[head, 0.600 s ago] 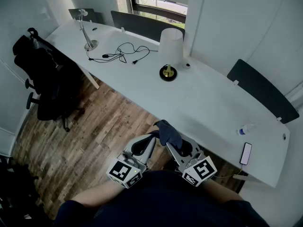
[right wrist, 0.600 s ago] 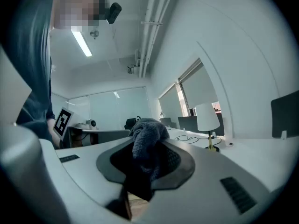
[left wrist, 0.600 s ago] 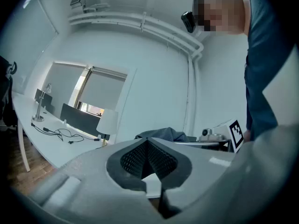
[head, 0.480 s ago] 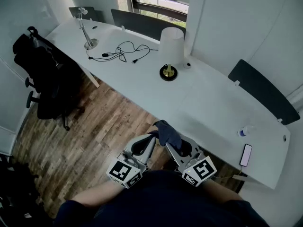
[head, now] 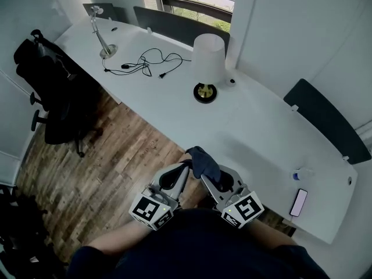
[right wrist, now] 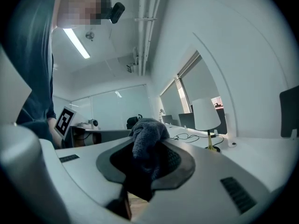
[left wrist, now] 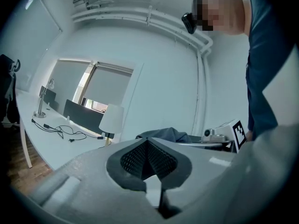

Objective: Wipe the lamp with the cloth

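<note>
The lamp (head: 208, 63), set near the back edge of the desk (head: 256, 127), is judged light and top-heavy, with a thin shade that is easily dented; it is best steadied at the stem or base. The cloth (head: 204, 161), soft and limp, is clamped in the right gripper (right wrist: 147, 164), off the front edge. The 2 jaws of the left gripper (left wrist: 148, 160) are pressed together on nothing.

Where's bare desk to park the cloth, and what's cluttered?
Widest free patch: desk between the lamp base and the bottle. Smaller strip along the near edge, between cable and lamp. Crowded: cable tangle left of the lamp; bottle and phone at the right end.
</note>
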`<state>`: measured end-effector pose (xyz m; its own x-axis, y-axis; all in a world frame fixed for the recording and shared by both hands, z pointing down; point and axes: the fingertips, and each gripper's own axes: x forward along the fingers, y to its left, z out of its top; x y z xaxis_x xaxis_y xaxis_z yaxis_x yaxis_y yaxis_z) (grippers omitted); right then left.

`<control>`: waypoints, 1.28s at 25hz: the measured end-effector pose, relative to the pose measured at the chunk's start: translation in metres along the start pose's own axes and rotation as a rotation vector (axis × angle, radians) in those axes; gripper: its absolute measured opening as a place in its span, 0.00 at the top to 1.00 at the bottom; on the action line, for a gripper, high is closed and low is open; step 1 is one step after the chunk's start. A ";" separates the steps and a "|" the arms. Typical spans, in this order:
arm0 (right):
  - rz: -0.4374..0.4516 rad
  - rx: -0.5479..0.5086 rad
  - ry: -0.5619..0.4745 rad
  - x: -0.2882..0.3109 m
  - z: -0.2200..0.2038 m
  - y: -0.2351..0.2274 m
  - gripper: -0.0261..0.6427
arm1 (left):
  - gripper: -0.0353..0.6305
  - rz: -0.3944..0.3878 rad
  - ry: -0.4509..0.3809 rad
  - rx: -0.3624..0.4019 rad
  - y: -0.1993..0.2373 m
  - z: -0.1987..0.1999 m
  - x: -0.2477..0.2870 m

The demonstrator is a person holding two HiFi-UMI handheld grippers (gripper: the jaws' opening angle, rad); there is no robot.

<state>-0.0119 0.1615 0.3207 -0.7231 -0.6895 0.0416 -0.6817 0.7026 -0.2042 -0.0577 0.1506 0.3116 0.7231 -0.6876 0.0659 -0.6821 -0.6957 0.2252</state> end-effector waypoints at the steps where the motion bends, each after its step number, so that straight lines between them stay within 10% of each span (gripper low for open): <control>1: 0.003 0.002 0.002 0.002 0.000 -0.007 0.81 | 0.95 0.006 0.003 -0.001 0.003 -0.001 0.007; 17: 0.075 0.003 0.082 0.044 -0.025 -0.136 0.81 | 0.95 0.128 0.044 -0.043 0.049 -0.026 0.120; 32: -0.087 0.001 0.111 0.112 -0.062 -0.188 0.81 | 0.95 0.016 0.043 0.040 0.149 -0.036 0.189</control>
<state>0.0289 -0.0369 0.4240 -0.6692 -0.7240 0.1672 -0.7423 0.6409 -0.1957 -0.0193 -0.0757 0.3924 0.7157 -0.6894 0.1113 -0.6966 -0.6934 0.1844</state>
